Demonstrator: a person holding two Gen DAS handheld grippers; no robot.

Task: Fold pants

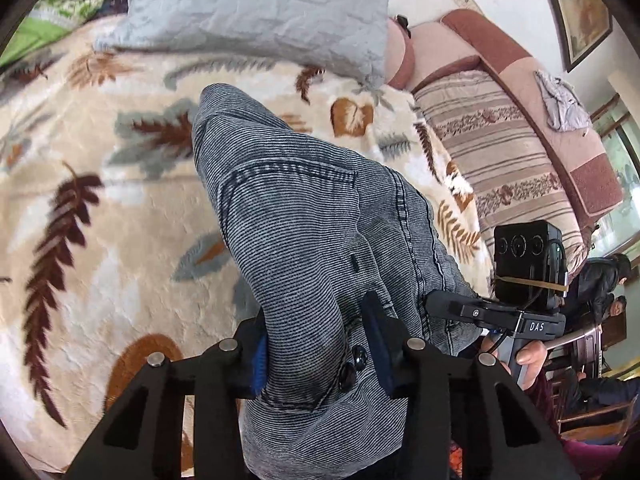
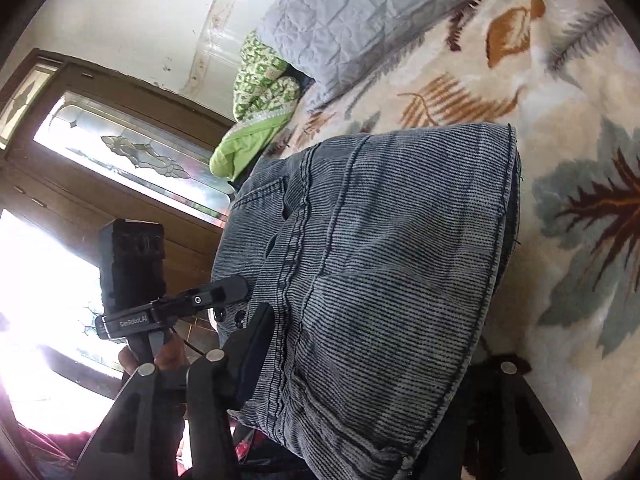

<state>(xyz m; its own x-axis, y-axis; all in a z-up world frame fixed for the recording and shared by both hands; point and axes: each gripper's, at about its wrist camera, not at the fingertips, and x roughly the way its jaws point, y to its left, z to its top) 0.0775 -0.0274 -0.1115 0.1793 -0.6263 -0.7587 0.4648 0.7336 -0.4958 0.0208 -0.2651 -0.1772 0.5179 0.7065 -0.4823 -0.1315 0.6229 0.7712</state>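
The grey striped denim pants (image 1: 304, 216) hang folded and lifted above the leaf-print blanket (image 1: 80, 200). My left gripper (image 1: 320, 356) is shut on the pants at the waistband, near the dark buttons (image 1: 352, 368). My right gripper (image 2: 360, 360) is shut on the same pants (image 2: 392, 248); only its left finger (image 2: 252, 352) shows, the other is hidden under the cloth. The right gripper also shows in the left wrist view (image 1: 452, 304), and the left gripper in the right wrist view (image 2: 232, 288). The two grippers hold the waist end close together.
A grey quilted pillow (image 1: 256, 12) lies at the head of the bed. A green patterned quilt (image 2: 260, 88) lies beside it. A striped sofa (image 1: 504, 152) stands right of the bed. People (image 1: 604, 292) sit at the far right. A wooden cabinet with glass (image 2: 120, 152) stands on the other side.
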